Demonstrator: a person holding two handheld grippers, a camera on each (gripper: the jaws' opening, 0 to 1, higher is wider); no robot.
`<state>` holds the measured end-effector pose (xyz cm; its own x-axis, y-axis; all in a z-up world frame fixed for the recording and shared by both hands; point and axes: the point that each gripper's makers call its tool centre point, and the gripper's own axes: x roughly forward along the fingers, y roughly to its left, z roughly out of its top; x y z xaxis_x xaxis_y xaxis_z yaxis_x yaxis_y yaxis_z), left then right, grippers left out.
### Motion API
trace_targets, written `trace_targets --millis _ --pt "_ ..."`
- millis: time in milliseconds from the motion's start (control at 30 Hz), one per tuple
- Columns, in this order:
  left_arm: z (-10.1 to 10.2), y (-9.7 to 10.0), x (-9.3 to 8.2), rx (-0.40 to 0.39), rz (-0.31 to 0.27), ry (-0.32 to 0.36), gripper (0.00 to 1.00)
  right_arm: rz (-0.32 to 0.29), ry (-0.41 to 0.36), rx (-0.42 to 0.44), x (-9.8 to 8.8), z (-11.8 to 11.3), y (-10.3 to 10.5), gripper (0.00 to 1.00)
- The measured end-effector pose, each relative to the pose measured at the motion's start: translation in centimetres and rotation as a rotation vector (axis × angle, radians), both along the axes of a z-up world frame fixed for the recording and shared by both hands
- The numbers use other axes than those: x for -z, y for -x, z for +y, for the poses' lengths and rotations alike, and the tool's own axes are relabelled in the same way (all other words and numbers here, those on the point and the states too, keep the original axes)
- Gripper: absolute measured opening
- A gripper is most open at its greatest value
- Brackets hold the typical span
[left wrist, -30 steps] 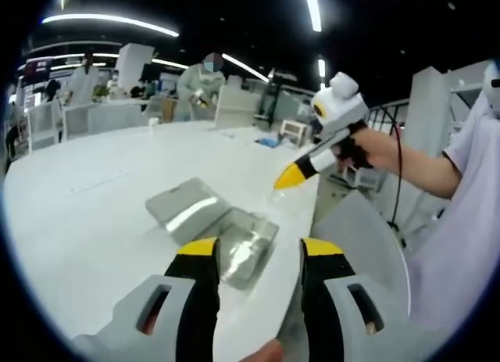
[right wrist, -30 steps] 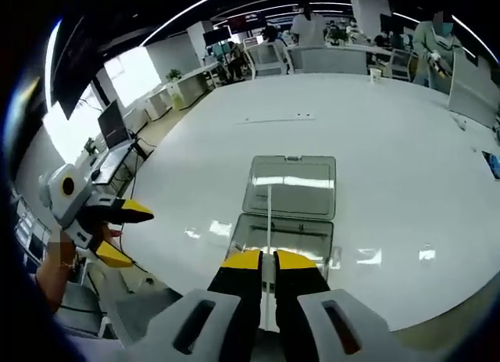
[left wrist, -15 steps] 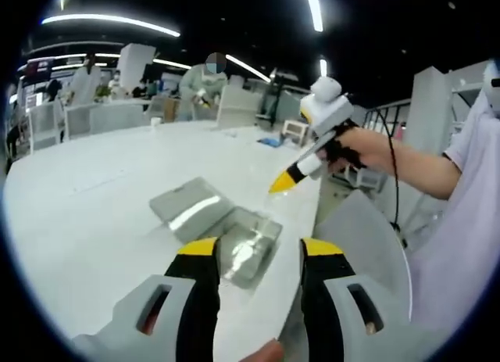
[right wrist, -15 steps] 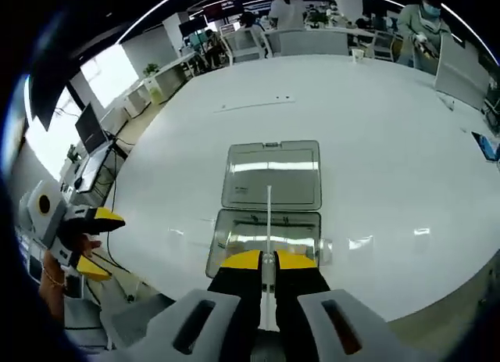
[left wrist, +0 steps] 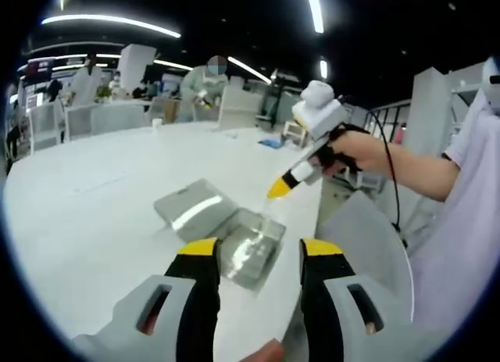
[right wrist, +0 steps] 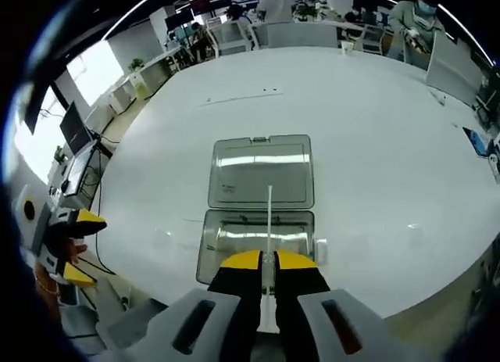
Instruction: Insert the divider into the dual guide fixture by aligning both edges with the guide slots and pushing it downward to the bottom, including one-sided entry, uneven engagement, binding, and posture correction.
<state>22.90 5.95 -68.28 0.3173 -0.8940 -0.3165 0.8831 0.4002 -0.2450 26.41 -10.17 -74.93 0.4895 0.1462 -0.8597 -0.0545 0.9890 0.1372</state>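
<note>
none of the insertion is done: my right tongs [right wrist: 267, 262] pinch the thin clear plastic divider [right wrist: 269, 221] edge-on above the open transparent hinged box [right wrist: 258, 209] ahead; my left tongs [left wrist: 258, 252] gape, holding nothing.

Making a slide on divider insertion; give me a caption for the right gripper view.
Right gripper pinches the thin divider edge-on above the open clear box on the white table.

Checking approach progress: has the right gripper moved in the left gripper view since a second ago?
Yes: the right gripper has come down toward the open clear case on the table.
</note>
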Motion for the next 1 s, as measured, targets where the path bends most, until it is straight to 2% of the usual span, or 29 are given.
trace_targets --millis 433,1000 --pt "0.2 -0.5 0.2 -0.002 0.004 -0.002 0.38 0.052 -0.002 0.026 1.8 0.0 -0.4 0.0" --pt "0.7 -0.8 0.4 -0.006 0.006 -0.001 0.38 0.071 0.009 0.035 2.7 0.1 -0.7 0.0"
